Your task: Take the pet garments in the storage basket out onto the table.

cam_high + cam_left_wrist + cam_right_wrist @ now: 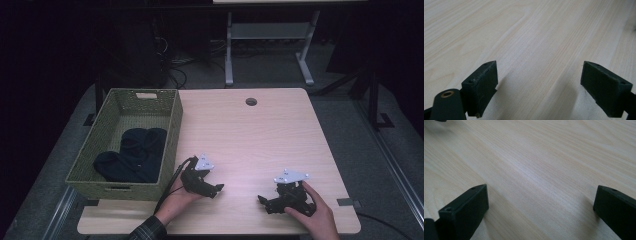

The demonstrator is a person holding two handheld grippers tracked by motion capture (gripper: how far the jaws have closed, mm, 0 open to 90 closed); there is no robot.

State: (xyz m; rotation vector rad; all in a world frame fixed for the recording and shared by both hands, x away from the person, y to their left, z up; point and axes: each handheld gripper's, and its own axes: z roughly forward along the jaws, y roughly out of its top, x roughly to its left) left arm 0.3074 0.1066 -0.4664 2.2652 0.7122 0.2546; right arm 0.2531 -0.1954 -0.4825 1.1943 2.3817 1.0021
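My left gripper [218,189] rests low on the light wooden table [250,135], near its front edge, right of the basket, held by a hand in a plaid sleeve. In the left gripper view its two black jaws stand wide apart over bare wood, so the left gripper [539,80] is open and holds nothing. My right gripper [261,200] lies near the front right of the table and points left. The right gripper [541,205] is open too, jaws far apart above plain tabletop.
A green woven basket [172,130] stands at the table's left side and holds dark folded cloth [132,155]. A round cable hole [251,101] sits near the far edge. Beyond the table stand a desk frame [229,50] and cables on the floor.
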